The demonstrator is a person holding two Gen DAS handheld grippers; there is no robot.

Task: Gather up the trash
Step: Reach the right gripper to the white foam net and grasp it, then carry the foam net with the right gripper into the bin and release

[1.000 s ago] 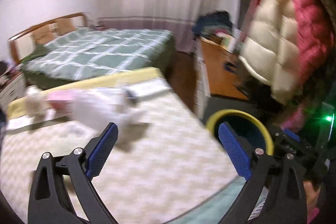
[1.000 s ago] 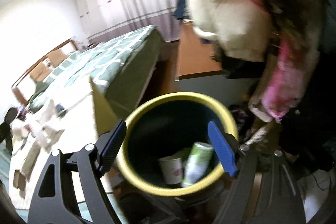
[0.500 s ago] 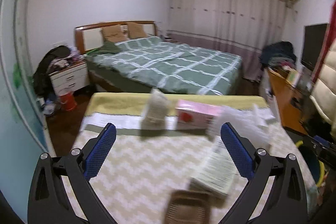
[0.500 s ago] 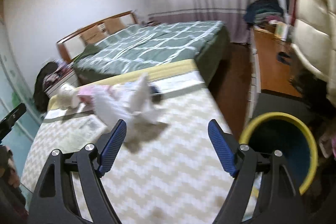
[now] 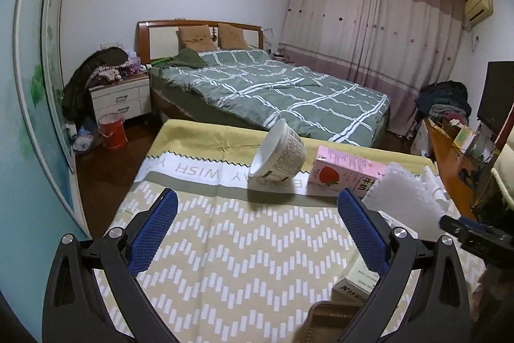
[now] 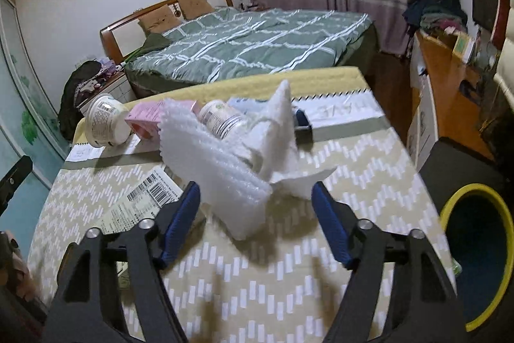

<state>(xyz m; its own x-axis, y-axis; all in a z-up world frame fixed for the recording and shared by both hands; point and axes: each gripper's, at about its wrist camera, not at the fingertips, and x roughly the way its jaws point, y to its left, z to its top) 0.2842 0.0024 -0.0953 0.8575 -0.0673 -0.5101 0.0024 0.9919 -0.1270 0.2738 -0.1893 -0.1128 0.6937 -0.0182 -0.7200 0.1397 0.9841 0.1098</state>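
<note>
Yellow-rimmed bin [image 6: 475, 259] sits right of my closing right claw [image 6: 255, 219], angled down over foam wrap [image 6: 221, 172]; left claw [image 5: 257, 233] spread.

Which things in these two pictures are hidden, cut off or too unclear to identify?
- Bin contents: in the right wrist view the yellow-rimmed bin is cut by the frame edge and dark inside.
- Brown object: left wrist view, cut by the lower edge and behind the left gripper.
- Foam wrap: its near end lies between the closing right gripper pads; contact unclear.
- Paper's small print: too small.
</note>
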